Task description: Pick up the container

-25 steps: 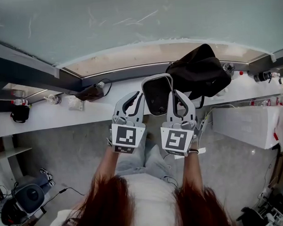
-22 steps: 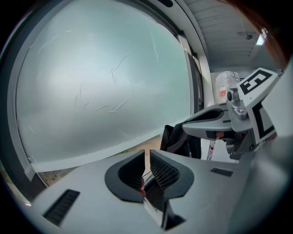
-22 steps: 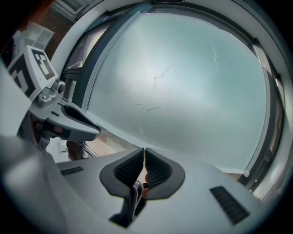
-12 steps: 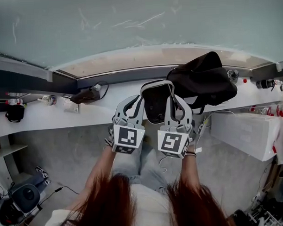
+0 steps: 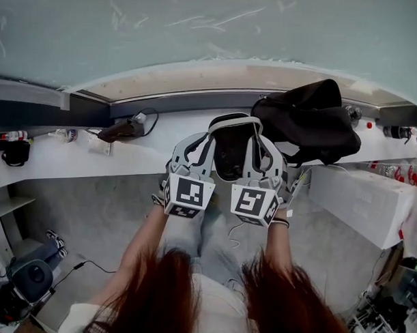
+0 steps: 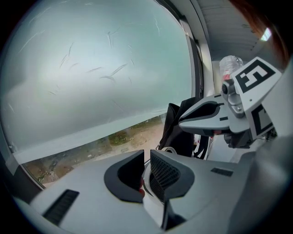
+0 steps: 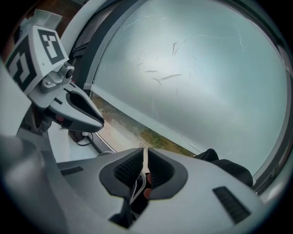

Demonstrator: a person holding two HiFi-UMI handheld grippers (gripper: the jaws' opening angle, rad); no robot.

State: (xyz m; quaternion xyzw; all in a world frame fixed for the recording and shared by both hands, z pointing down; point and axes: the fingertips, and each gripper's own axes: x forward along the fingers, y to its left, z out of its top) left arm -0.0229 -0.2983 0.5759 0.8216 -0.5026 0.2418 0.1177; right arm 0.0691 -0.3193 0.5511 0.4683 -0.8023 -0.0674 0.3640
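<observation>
Beyond your fingertips is the frosted window, and the black bag lies on the sill just right of your right fingers. The container is between your two grippers, with the left gripper clenched on its left rim and the right gripper on its right rim.

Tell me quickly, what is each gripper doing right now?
Left gripper: closed, holding the container by its rim.
Right gripper: closed, holding the same container by its rim.
</observation>
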